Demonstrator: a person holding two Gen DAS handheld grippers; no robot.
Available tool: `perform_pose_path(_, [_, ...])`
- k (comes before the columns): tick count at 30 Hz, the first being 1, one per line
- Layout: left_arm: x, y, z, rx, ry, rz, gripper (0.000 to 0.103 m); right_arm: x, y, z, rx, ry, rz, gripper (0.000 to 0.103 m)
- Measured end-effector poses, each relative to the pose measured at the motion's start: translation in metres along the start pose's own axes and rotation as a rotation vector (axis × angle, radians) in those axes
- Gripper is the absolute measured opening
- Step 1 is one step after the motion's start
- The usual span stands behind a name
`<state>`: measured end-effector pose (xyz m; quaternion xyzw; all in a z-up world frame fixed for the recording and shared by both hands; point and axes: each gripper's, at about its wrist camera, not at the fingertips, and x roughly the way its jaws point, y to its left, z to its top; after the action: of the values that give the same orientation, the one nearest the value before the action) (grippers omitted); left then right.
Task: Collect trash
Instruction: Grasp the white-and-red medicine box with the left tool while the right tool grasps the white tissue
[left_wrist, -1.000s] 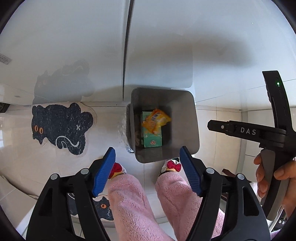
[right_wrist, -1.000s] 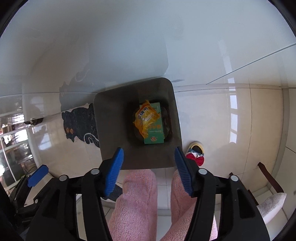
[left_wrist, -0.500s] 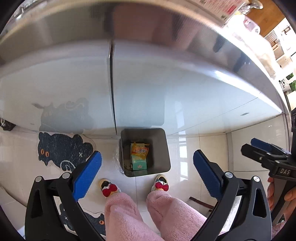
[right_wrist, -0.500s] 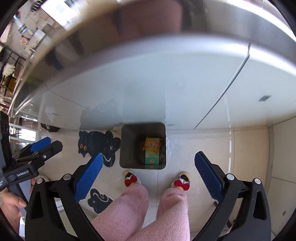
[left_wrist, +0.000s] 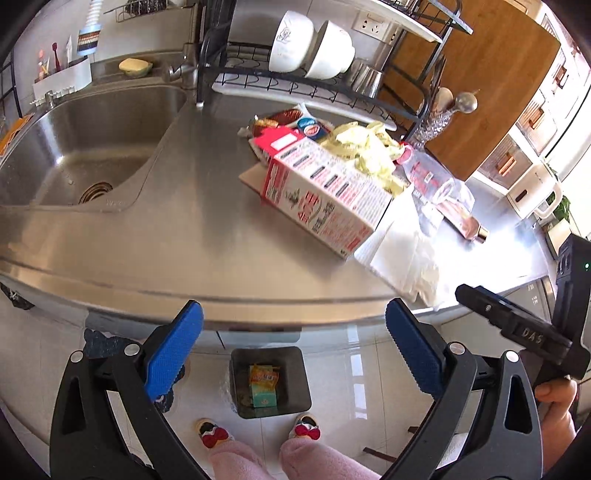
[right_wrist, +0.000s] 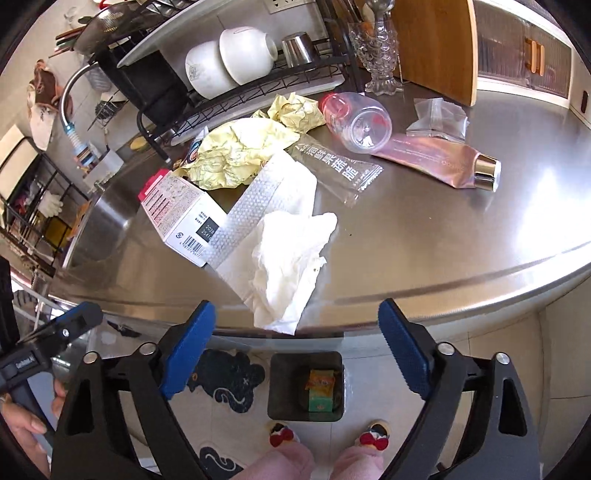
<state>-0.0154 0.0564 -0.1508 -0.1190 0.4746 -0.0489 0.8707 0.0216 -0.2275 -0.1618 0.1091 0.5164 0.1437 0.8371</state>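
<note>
Trash lies on the steel counter: a red and white carton, crumpled yellow paper, a white tissue, a clear plastic bottle, a pink tube and clear wrappers. A grey bin stands on the floor below the counter edge, holding an orange packet and a green box. My left gripper is open and empty above the counter edge. My right gripper is open and empty just before the tissue.
A sink lies at the left. A dish rack with white bowls stands at the back, beside a glass vase and a wooden board. A black cat mat and slippered feet are on the floor.
Both grippers have risen from just over the bin to counter height and tilted up. The counter and its trash have come into view. Both pairs of jaws stand wider apart.
</note>
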Motion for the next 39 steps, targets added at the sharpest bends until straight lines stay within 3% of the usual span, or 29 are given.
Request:
perform_pose_path(10, [0.037,-0.017,0.058,-0.094,0.043,-0.027,0.092,0.029,0.005,0.000,-0.019,0.082,-0.020,0.051])
perform_pose_path(14, [0.055,-0.022,0.070,-0.110,0.067,0.009,0.092,0.033,0.006,0.003,-0.025,0.093,-0.019,0.038])
perform_pose_path(19, [0.075,-0.028,0.082,-0.179,0.103,0.049,0.085,0.037,0.011,0.004,-0.051,0.103,-0.011,0.011])
perform_pose_path(21, [0.081,-0.033,0.087,-0.193,0.114,0.066,0.085,0.037,0.014,0.005,-0.072,0.100,-0.008,0.007])
perform_pose_path(29, [0.099,-0.048,0.093,-0.223,0.153,0.156,0.080,0.031,0.015,0.012,-0.092,0.084,0.050,0.005])
perform_pose_path(39, [0.086,-0.037,0.090,-0.204,0.146,0.143,0.065,0.021,0.005,0.023,-0.096,0.058,0.066,0.005])
